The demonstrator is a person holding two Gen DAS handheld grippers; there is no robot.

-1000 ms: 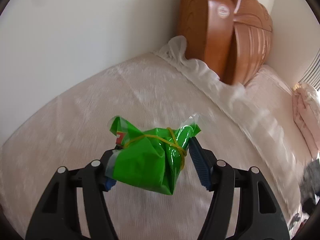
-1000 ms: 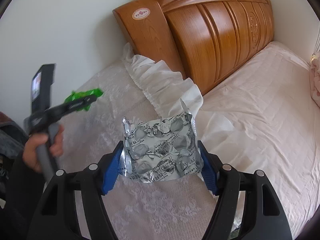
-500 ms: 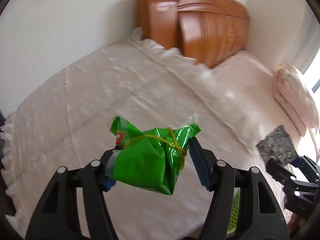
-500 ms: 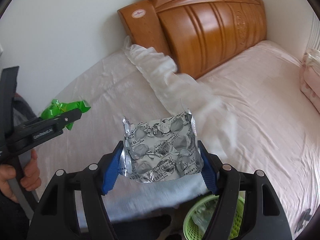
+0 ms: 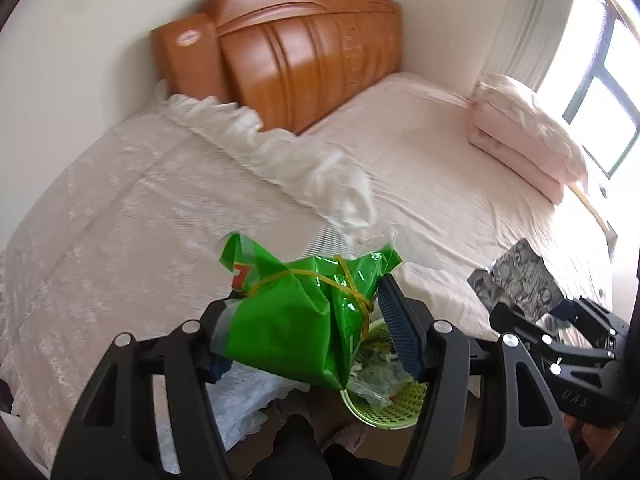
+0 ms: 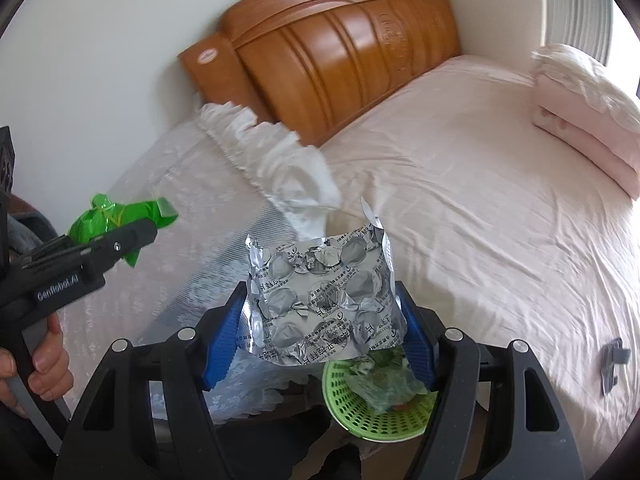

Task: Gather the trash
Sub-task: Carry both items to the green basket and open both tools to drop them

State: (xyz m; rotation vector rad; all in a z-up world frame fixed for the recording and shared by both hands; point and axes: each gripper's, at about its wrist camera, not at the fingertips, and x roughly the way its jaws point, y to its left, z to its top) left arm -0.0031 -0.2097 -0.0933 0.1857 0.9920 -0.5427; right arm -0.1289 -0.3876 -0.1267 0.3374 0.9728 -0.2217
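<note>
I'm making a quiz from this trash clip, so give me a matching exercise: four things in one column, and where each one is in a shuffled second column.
Things:
1. green wrapper
2. foil blister pack
3. green basket
4. folded pink quilt

Places:
A. on the floor beside the bed, already holding trash
B. clamped in the left hand-held gripper
C. lying on the bed, on the window side
D. clamped in the right hand-held gripper

Pairs: 1-B, 2-D, 3-A, 4-C
</note>
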